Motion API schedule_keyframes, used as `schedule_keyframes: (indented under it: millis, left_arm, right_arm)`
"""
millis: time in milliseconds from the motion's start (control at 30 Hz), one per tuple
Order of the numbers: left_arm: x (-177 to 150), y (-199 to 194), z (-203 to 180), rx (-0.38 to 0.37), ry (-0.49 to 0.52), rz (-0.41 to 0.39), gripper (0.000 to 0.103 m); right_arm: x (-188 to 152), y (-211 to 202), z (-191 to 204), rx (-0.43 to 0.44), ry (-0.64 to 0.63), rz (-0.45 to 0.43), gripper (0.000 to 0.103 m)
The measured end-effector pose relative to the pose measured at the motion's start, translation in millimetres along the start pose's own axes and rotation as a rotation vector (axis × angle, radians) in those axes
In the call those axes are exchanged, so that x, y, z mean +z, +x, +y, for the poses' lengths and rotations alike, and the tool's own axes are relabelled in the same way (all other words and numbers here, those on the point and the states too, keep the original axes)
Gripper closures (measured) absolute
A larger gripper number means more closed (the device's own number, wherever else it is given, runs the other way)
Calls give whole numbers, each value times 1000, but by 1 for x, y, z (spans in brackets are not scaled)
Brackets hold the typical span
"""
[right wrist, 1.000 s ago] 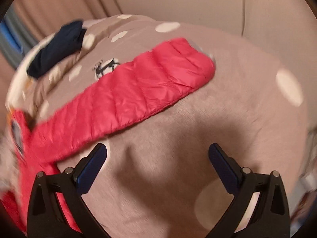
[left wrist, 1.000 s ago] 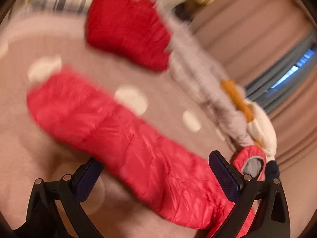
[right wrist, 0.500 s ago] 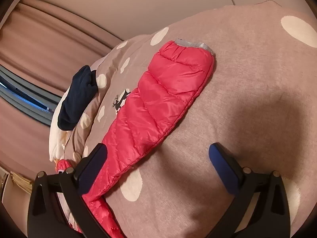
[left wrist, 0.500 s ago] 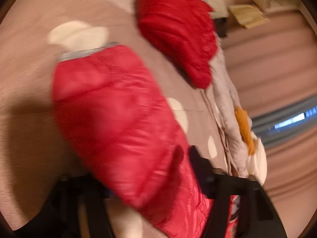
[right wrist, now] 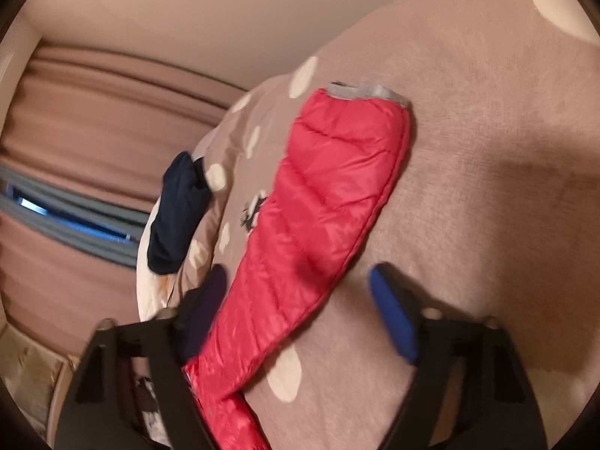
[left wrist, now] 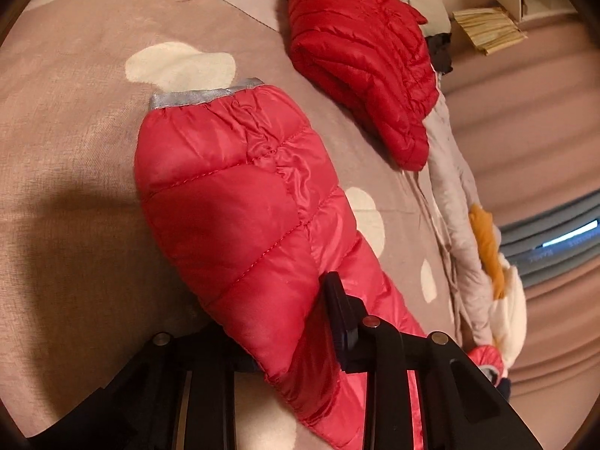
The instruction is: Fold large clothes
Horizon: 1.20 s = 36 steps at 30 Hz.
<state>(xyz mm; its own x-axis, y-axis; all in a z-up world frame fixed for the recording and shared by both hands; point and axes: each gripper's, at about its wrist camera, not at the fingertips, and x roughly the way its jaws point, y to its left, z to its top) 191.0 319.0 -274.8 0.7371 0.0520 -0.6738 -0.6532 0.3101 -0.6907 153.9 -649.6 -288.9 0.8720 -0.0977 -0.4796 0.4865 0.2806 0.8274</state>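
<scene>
On the bed (left wrist: 67, 120), left tongs (left wrist: 285, 341) pinch a red jacket sleeve (left wrist: 240, 202) running toward 12 o'clock, while the right view shows right tongs (right wrist: 300, 311) spread wide, low astride the other sleeve (right wrist: 322, 217).

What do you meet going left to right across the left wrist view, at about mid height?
Spotted brown bedcover → red puffer sleeve with grey cuff → pale grey garment strip → mustard-coloured item → curtain.
</scene>
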Motion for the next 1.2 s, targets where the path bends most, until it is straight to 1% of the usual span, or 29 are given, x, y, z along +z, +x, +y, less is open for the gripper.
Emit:
schedule_keyframes:
  millis: [33, 67, 133, 167, 267, 333, 433, 533, 567, 667, 767, 900, 967, 1067, 1100, 1200]
  left_arm:
    - [0, -1, 0, 7, 6, -1, 74]
    - [0, -1, 1, 11, 13, -2, 74]
    - [-1, 0, -3, 37, 55, -12, 75]
    - [-2, 3, -8, 49, 71, -16, 75]
    - [-4, 8, -17, 70, 89, -23, 76]
    - [-4, 9, -19, 84, 89, -29, 78]
    - [-7, 8, -25, 122, 107, -52, 80]
    - [-11, 5, -34, 175, 155, -81, 80]
    - [-12, 4, -39, 196, 185, -96, 80]
    - [-17, 1, -48, 227, 239, -125, 80]
    - [-21, -8, -57, 236, 293, -145, 81]
    - [-28, -27, -74, 213, 404, -188, 81]
    - [-32, -36, -74, 184, 423, -217, 81]
    - [-38, -44, -76, 182, 437, -251, 81]
    - [-41, -46, -79, 180, 459, -258, 81]
    - [-50, -50, -83, 165, 486, -270, 81]
  right_arm:
    - [3, 5, -1, -27, 15, -4, 51]
    - [5, 7, -2, -38, 23, -8, 58]
    - [9, 13, -2, -54, 23, -14, 63]
    - [11, 15, -1, -61, 14, -18, 68]
    - [15, 21, 6, -127, -55, -30, 82]
    - [16, 23, 12, -145, -108, -36, 83]
    - [20, 22, 13, -107, -97, -48, 88]
    - [22, 16, 21, -90, -116, -61, 90]
    - [22, 13, 26, -79, -124, -60, 90]
    - [19, 7, 45, -34, -139, -59, 90]
    - [10, 3, 71, 37, -155, -48, 90]
    - [-17, 2, 117, 124, -224, -5, 90]
    - [-34, 3, 137, 182, -257, 26, 90]
    - [-71, 7, 168, 242, -312, 82, 90]
    - [-83, 10, 177, 260, -322, 104, 90]
    - [-127, 21, 206, 319, -382, 196, 90]
